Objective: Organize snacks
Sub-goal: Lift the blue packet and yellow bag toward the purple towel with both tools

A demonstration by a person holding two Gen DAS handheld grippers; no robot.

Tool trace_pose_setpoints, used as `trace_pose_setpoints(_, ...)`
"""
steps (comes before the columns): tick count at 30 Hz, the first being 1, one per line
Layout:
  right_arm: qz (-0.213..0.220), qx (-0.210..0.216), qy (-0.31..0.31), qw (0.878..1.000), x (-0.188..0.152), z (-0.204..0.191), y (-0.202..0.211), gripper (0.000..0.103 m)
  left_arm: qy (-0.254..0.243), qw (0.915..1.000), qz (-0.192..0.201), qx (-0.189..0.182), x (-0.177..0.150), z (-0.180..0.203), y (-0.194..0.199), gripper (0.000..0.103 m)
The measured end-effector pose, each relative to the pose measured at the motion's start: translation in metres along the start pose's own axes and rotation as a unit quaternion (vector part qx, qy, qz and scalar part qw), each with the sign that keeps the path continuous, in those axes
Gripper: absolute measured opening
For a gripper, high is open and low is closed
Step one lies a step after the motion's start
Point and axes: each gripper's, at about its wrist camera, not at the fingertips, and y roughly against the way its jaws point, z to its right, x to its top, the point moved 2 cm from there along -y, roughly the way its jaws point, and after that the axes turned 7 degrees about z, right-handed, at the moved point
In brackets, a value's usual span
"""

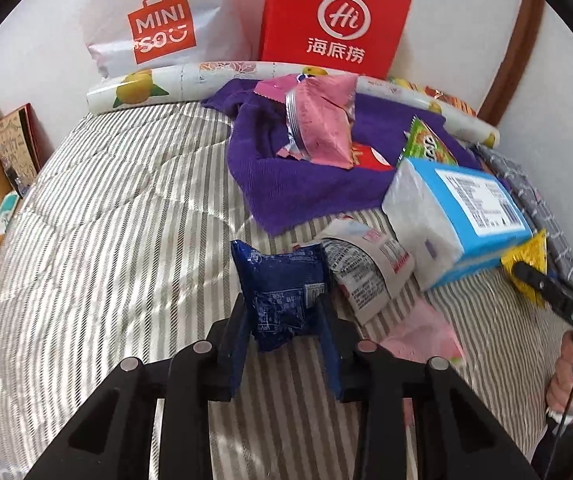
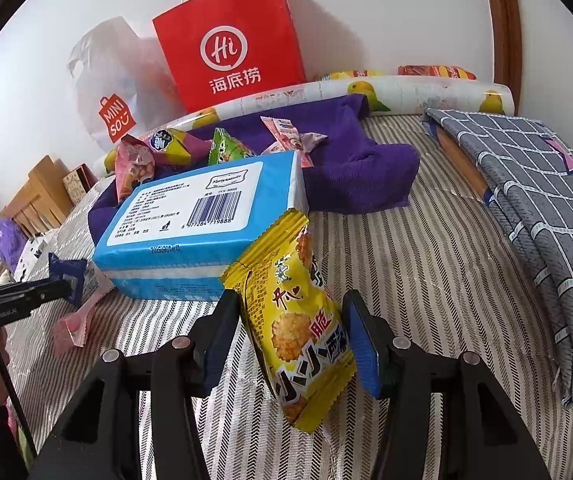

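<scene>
Setting: a bed (image 1: 86, 220) with a striped cover, snacks scattered over it; nothing is sorted into a finished group yet, as far as can be judged.
Left hand-held gripper (image 1: 286, 312): closed on a blue snack packet (image 1: 282, 292), pinched at its lower end, the packet raised off the cover.
Risk, left: the pads hold only crinkled film; the packet may slip or twist out if swung quickly.
Grey snack packet (image 1: 366, 268): lies on the cover just right of the blue one; a low pass may drag it.
Purple towel (image 1: 306, 184): spread at the back, carrying a pink snack packet (image 1: 322, 124) and others; probably the gathering spot. It is bunched, so a dropped packet may slide off.
Tissue pack (image 2: 202, 220): rests partly on the towel, between the two grippers; it blocks the straight path and may be knocked.
Right hand-held gripper (image 2: 290, 340): clamped around a yellow snack packet (image 2: 298, 320), held upright above the cover.
Risk, right: the puffed packet may be crushed by a tighter squeeze.
Risk, both: each gripper heading for the towel may collide with the other.
</scene>
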Motion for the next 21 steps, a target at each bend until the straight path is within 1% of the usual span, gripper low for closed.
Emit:
trace_pose_setpoints(2, -0.001, -0.001, 0.001, 1.0, 0.0, 0.0, -0.001, 0.054, -0.002, 1.0, 0.004, -0.005, 0.0, 0.002, -0.001, 0.022)
trace_pose_setpoints(5, -0.001, -0.001, 0.002, 1.0, 0.0, 0.0, -0.001, 0.054, 0.003, 0.9998, 0.009, -0.019, 0.001, 0.006, 0.004, 0.018)
trace_pose_setpoints(9, 0.001, 0.0, 0.001, 1.0, 0.0, 0.0, 0.001, 0.053, 0.003, 0.9997, 0.013, -0.022, 0.001, 0.009, 0.016, 0.017)
trace_pose_setpoints(12, 0.006, -0.015, 0.012, 1.0, -0.001, -0.004, 0.008, 0.051, 0.001, 0.9995, 0.015, -0.026, 0.0, 0.012, 0.025, 0.016)
trace_pose_setpoints(13, 0.007, -0.012, 0.014, 1.0, -0.001, -0.006, 0.013, 0.049, 0.001, 0.9994, 0.018, -0.029, 0.0, 0.012, 0.028, 0.016)
trace_pose_setpoints(16, 0.01, 0.005, 0.02, 1.0, 0.001, -0.015, 0.029, 0.047, -0.001, 0.9989, 0.028, -0.037, 0.003, 0.015, 0.04, 0.016)
trace_pose_setpoints(18, 0.019, 0.009, 0.03, 0.999, 0.004, -0.021, 0.041, 0.047, -0.001, 0.9983, 0.035, -0.047, 0.006, 0.018, 0.048, 0.016)
trace_pose_setpoints(21, 0.029, 0.004, 0.044, 0.999, 0.01, -0.029, 0.056, 0.047, -0.002, 0.9966, 0.046, -0.068, 0.011, 0.026, 0.06, 0.016)
